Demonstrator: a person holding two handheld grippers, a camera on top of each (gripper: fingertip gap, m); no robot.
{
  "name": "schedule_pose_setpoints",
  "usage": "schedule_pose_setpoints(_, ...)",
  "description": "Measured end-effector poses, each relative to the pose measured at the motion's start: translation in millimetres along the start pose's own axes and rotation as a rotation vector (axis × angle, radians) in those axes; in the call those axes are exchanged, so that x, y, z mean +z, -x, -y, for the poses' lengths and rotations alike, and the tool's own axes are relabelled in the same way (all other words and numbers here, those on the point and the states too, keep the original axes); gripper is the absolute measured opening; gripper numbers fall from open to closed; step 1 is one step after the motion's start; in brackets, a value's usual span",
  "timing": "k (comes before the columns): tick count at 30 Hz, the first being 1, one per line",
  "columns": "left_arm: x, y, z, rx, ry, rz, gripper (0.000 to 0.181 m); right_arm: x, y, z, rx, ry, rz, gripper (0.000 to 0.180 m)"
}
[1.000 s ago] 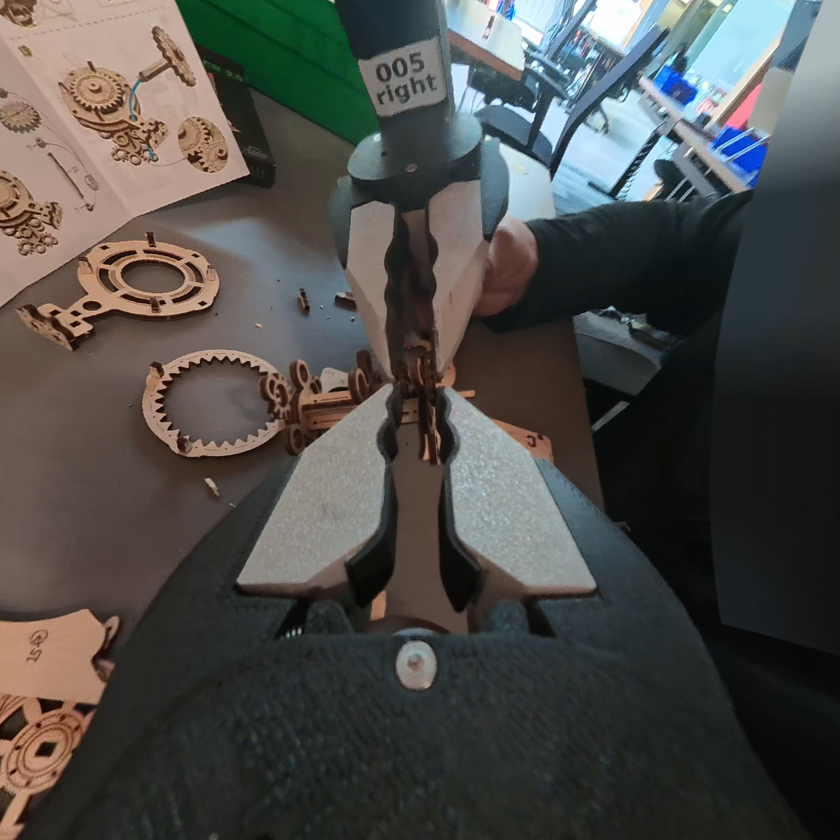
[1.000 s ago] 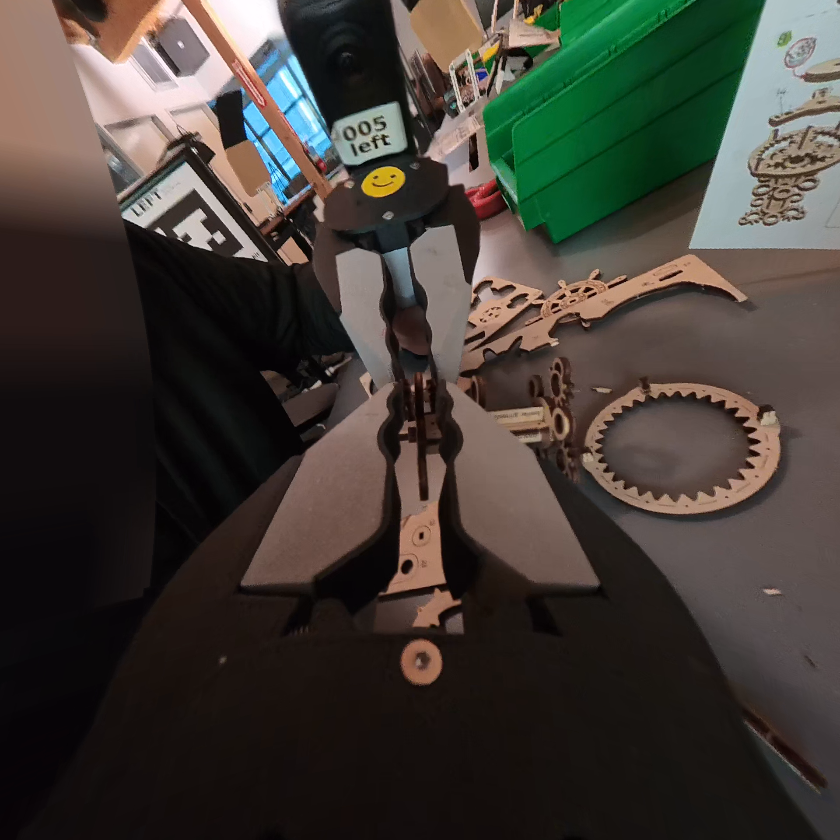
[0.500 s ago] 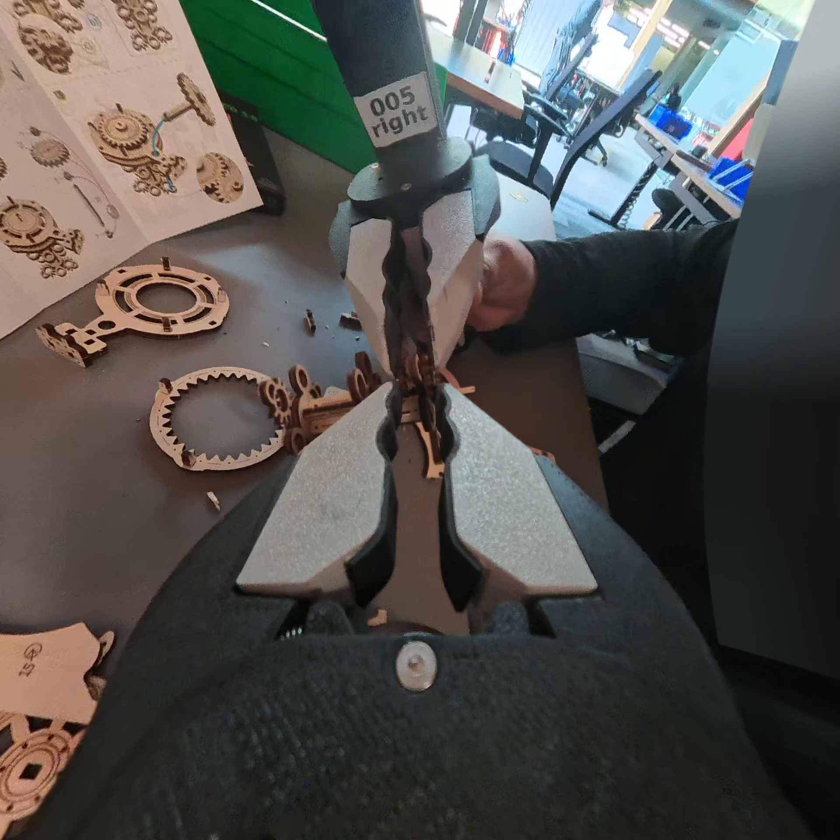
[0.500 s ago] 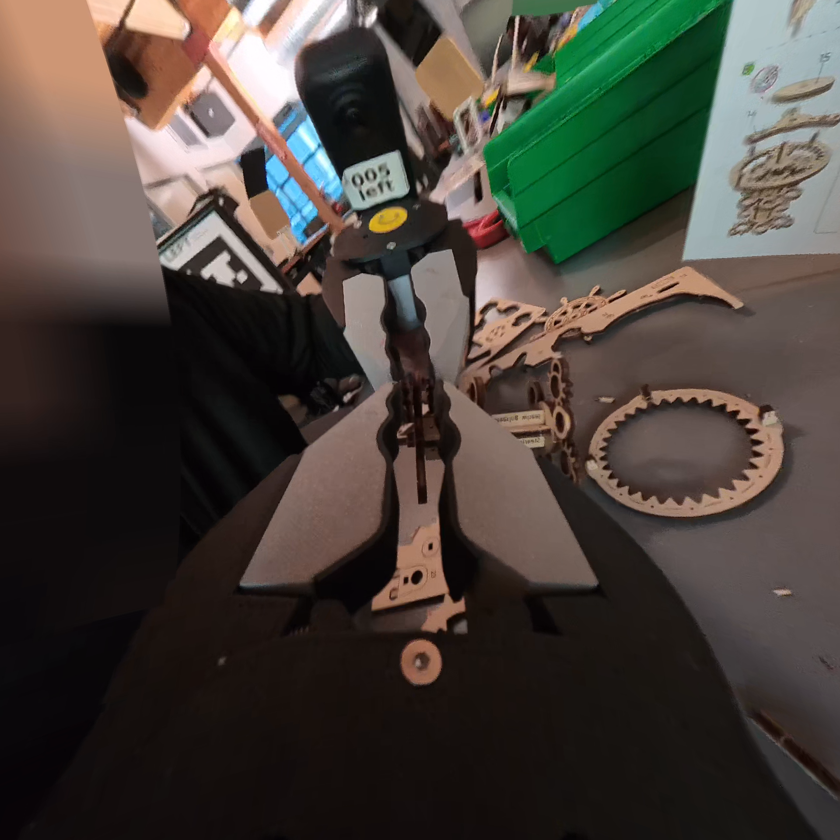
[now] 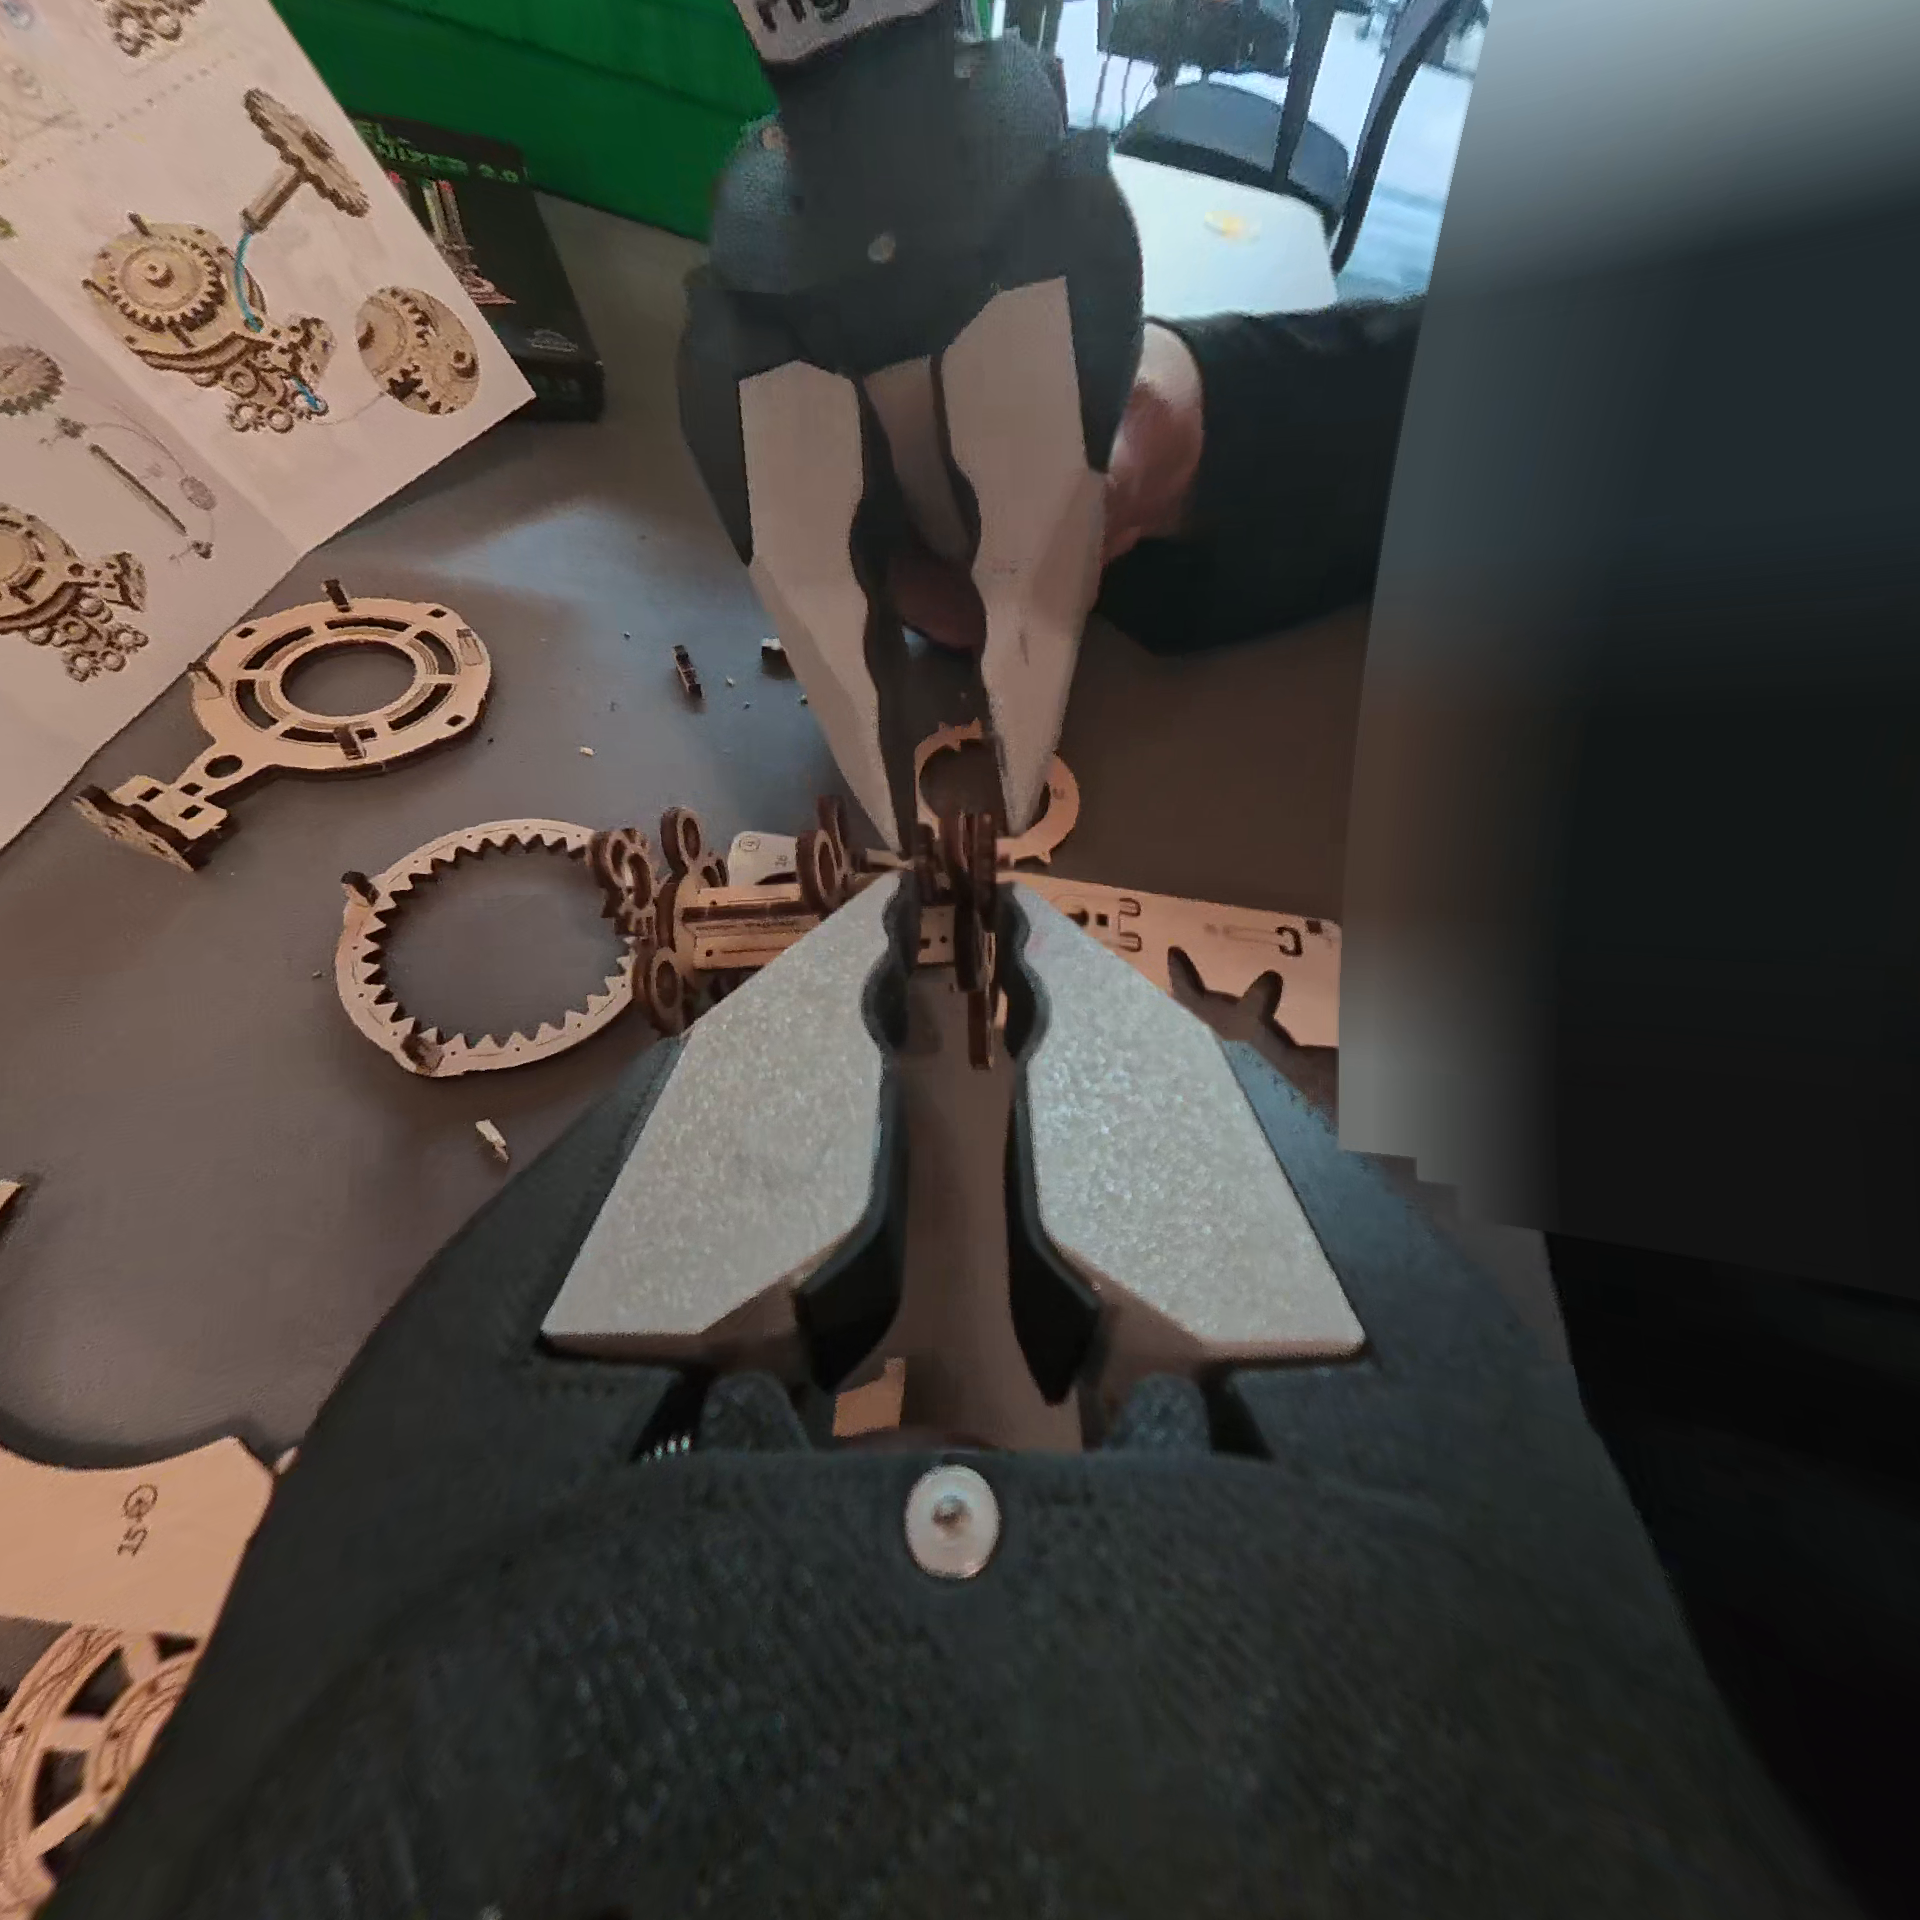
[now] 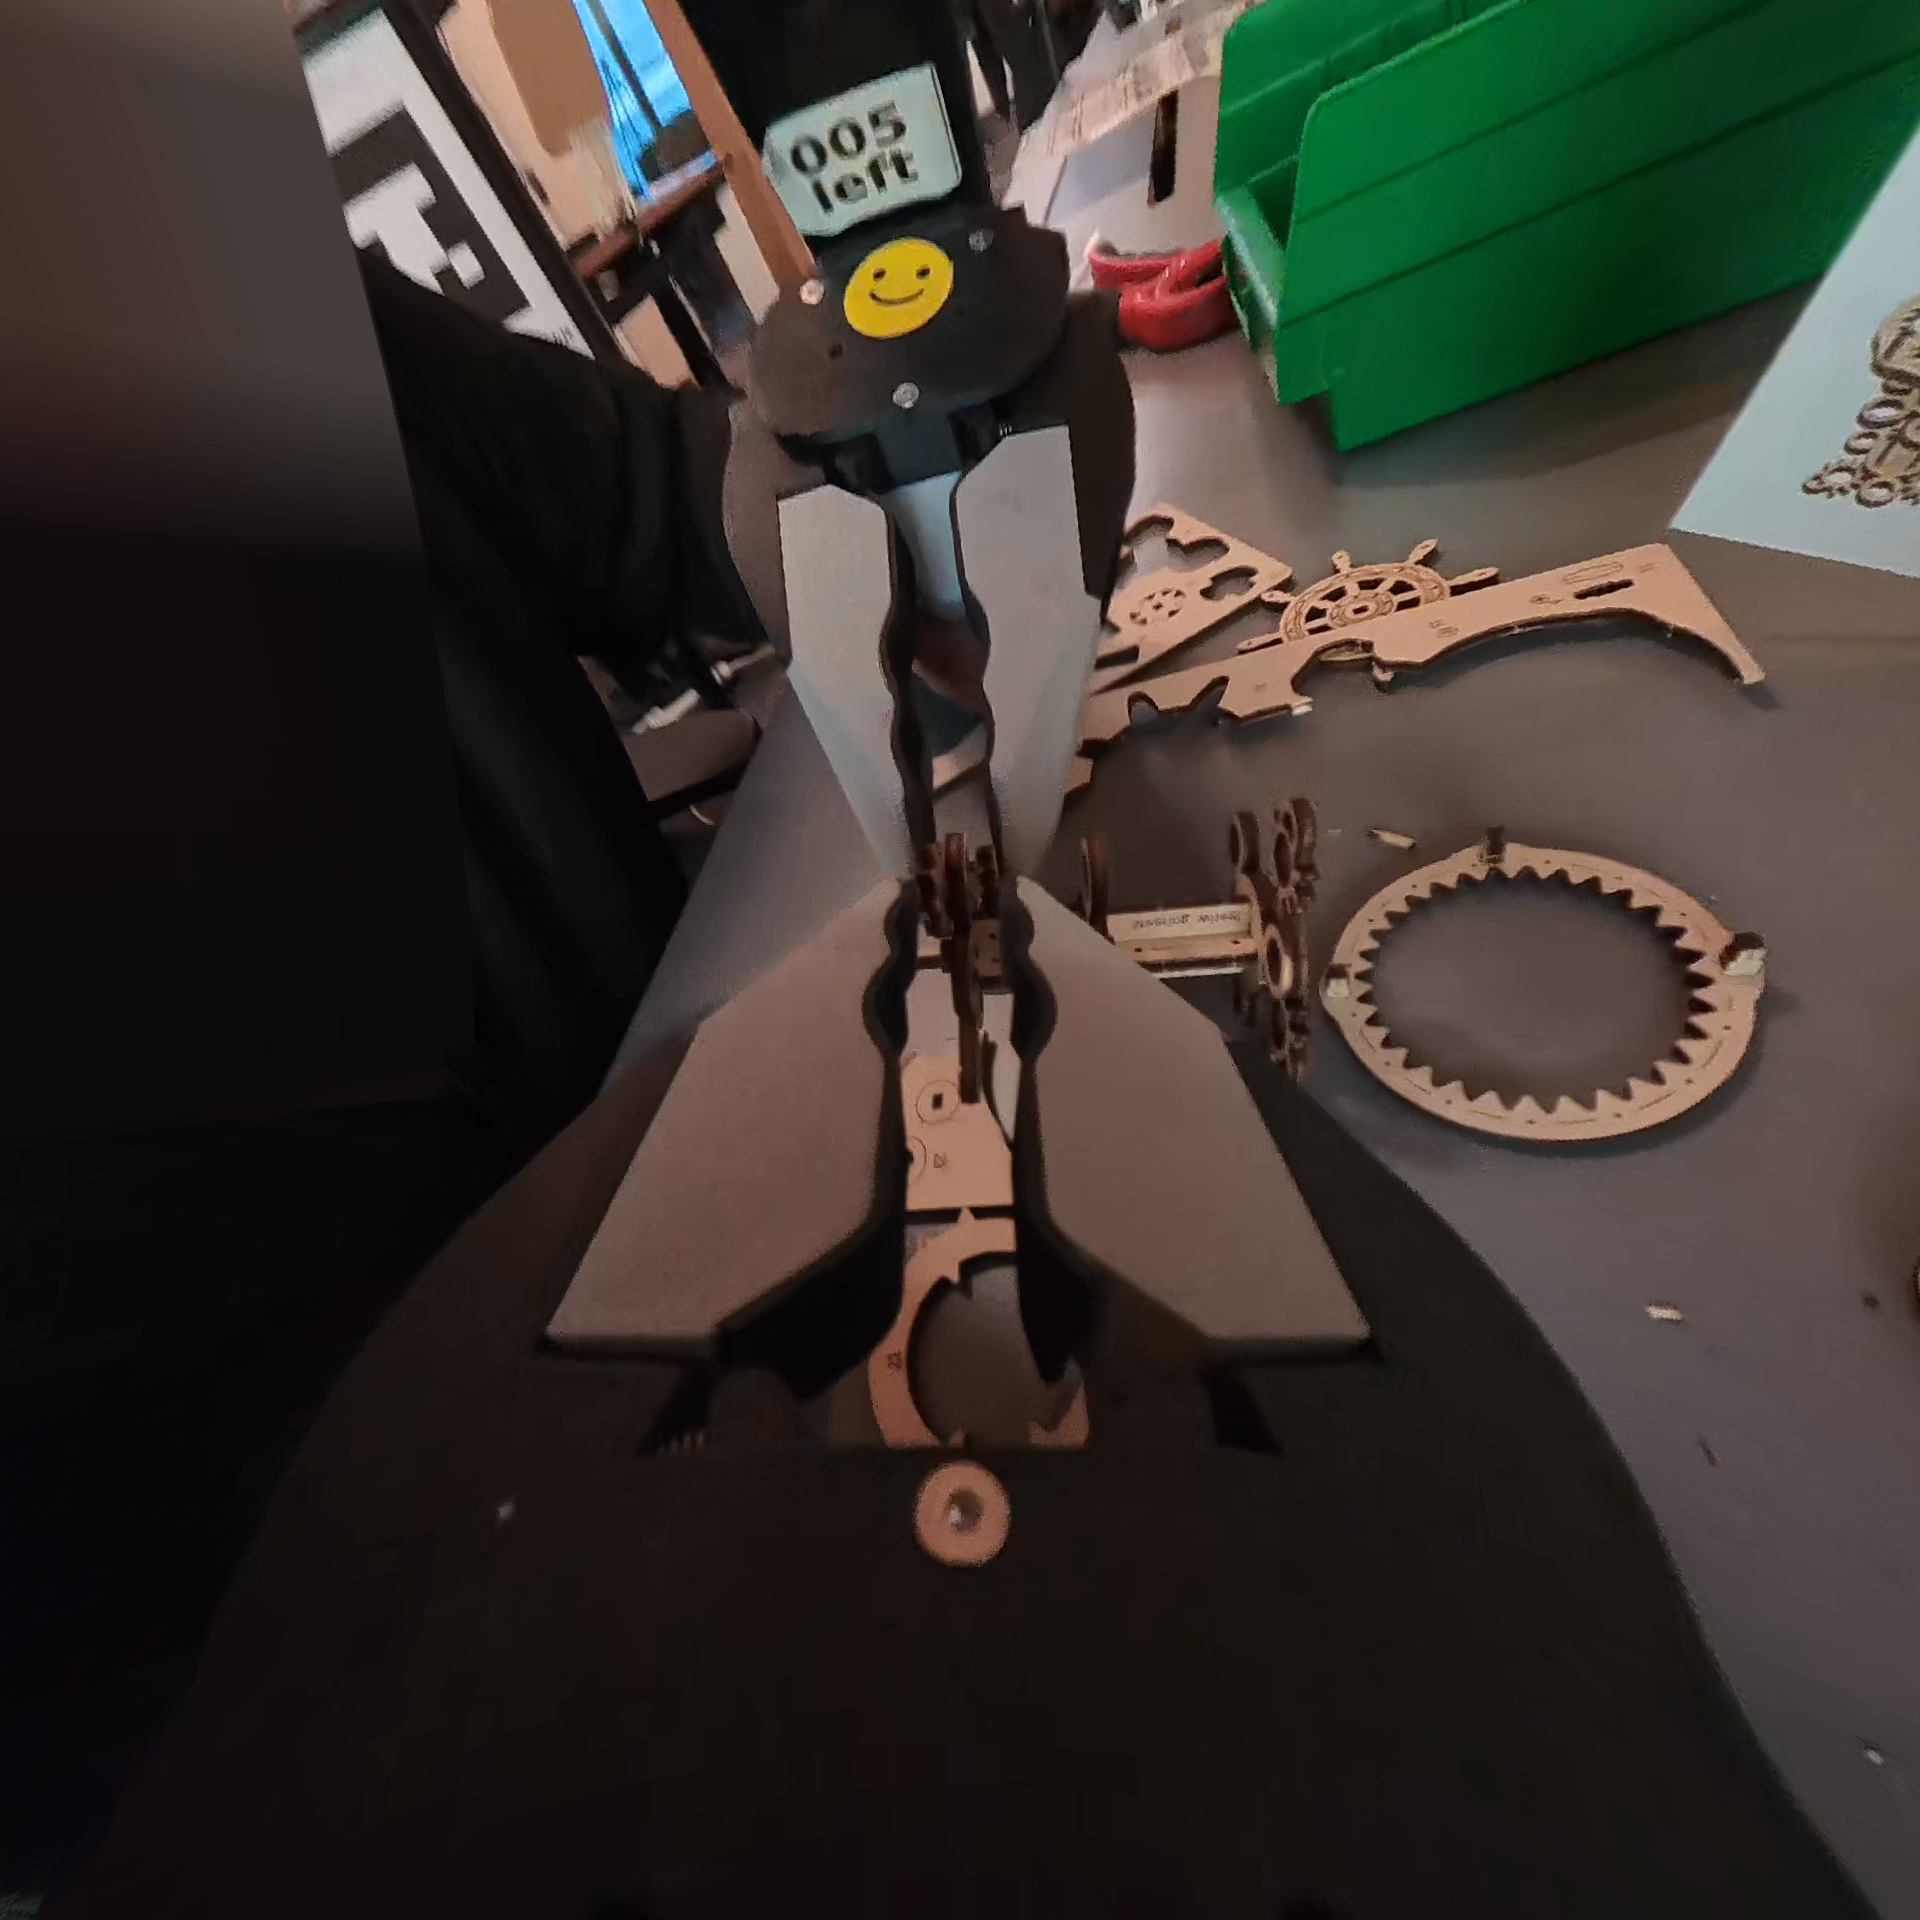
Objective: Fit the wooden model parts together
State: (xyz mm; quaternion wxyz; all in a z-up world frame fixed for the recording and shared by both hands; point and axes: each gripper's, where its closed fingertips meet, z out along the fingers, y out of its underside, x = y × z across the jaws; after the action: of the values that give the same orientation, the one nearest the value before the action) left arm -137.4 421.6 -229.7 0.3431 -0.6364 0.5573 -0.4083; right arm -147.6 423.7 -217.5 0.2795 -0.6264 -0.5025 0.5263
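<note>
My left gripper (image 5: 951, 920) and right gripper (image 6: 961, 920) meet tip to tip just above the grey table (image 5: 208, 1091). Both are shut on a small dark wooden gear piece (image 5: 961, 883) held between them; it also shows in the right wrist view (image 6: 961, 935). The right gripper (image 5: 940, 831) comes down from the top of the left wrist view. The left gripper (image 6: 956, 847) does the same in the right wrist view. How the parts join is hidden by the fingers.
On the table lie a toothed wooden ring (image 5: 483, 951), an axle with gears (image 5: 727, 920), a round frame with an arm (image 5: 312, 707), cut-out plywood sheets (image 6: 1403, 613) and an instruction sheet (image 5: 156, 364). A green bin (image 6: 1558, 208) stands behind. A person's hand (image 5: 1143, 468) holds the right gripper. Left and right tips are no more than a few centimetres apart.
Both grippers stay tip to tip on the gear piece. They have dropped closer to the table and tilted, so each looms larger in the other's view.
</note>
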Motion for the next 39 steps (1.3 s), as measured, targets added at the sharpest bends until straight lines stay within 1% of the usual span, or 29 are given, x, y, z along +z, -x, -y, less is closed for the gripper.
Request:
schedule_pose_setpoints(1, 0.1, -0.7, -1.0, 0.022, 0.006, 0.009, 0.01, 1.0, 0.6, -1.7, -0.03, 0.016, -0.012, 0.013)
schedule_pose_setpoints(10, 2.8, -5.7, -15.1, 0.257, 0.096, 0.087, 0.012, 9.7, 3.9, -17.5, -0.346, 0.15, -0.141, 0.012)
schedule_pose_setpoints(12, 2.7, -6.3, -16.0, 0.271, 0.103, 0.086, 0.012, 10.6, 4.3, -18.2, -0.402, 0.152, -0.163, 0.011)
schedule_pose_setpoints(17, 0.8, -6.0, -17.1, 0.225, 0.12, 0.09, 0.011, 13.1, 3.7, -17.3, -0.44, 0.158, -0.204, 0.01)
schedule_pose_setpoints(20, 0.6, -8.1, -21.5, 0.291, 0.181, 0.147, 0.011, 15.8, 4.2, -21.0, -0.521, 0.219, -0.274, 0.009)
schedule_pose_setpoints(24, -0.9, -11.4, -22.9, 0.225, 0.177, 0.112, 0.011, 18.2, 6.3, -23.2, -0.507, 0.22, -0.274, 0.01)
schedule_pose_setpoints(27, -3.9, -15.4, -22.2, 0.054, 0.123, 0.002, 0.009, 20.7, 9.2, -22.7, -0.48, 0.193, -0.244, 0.01)
schedule_pose_setpoints(28, -4.5, -13.9, -21.3, 0.028, 0.105, -0.01, 0.009, 20.6, 8.8, -21.3, -0.464, 0.177, -0.236, 0.01)
schedule_pose_setpoints(29, -4.9, -10.5, -20.9, 0.047, 0.103, 0.012, 0.009, 20.2, 6.7, -19.6, -0.452, 0.163, -0.238, 0.01)
schedule_pose_setpoints(31, -3.6, -2.8, -22.1, 0.146, 0.115, 0.089, 0.01, 19.4, 0.1, -18.4, -0.407, 0.158, -0.253, 0.008)
schedule_pose_setpoints(33, -1.7, 0.7, -22.4, 0.237, 0.127, 0.154, 0.011, 17.7, -3.3, -18.3, -0.338, 0.158, -0.236, 0.011)
schedule_pose_setpoints(34, -1.1, 1.1, -22.1, 0.266, 0.131, 0.171, 0.011, 17.2, -3.2, -18.1, -0.338, 0.155, -0.241, 0.011)
schedule_pose_setpoints(36, 0.5, 3.3, -21.1, 0.32, 0.12, 0.207, 0.011, 16.3, -3.2, -18.6, -0.391, 0.156, -0.283, 0.012)
schedule_pose_setpoints(37, 0.8, 3.8, -20.7, 0.342, 0.121, 0.22, 0.012, 16.4, -2.5, -19.1, -0.423, 0.16, -0.3, 0.018)
schedule_pose_setpoints(38, 1.3, 4.5, -20.3, 0.357, 0.12, 0.232, 0.012, 16.1, -3.8, -19.0, -0.45, 0.164, -0.326, 0.019)
schedule_pose_setpoints(39, 1.8, 4.5, -20.0, 0.363, 0.116, 0.236, 0.012, 15.3, -5.6, -18.6, -0.474, 0.165, -0.349, 0.016)
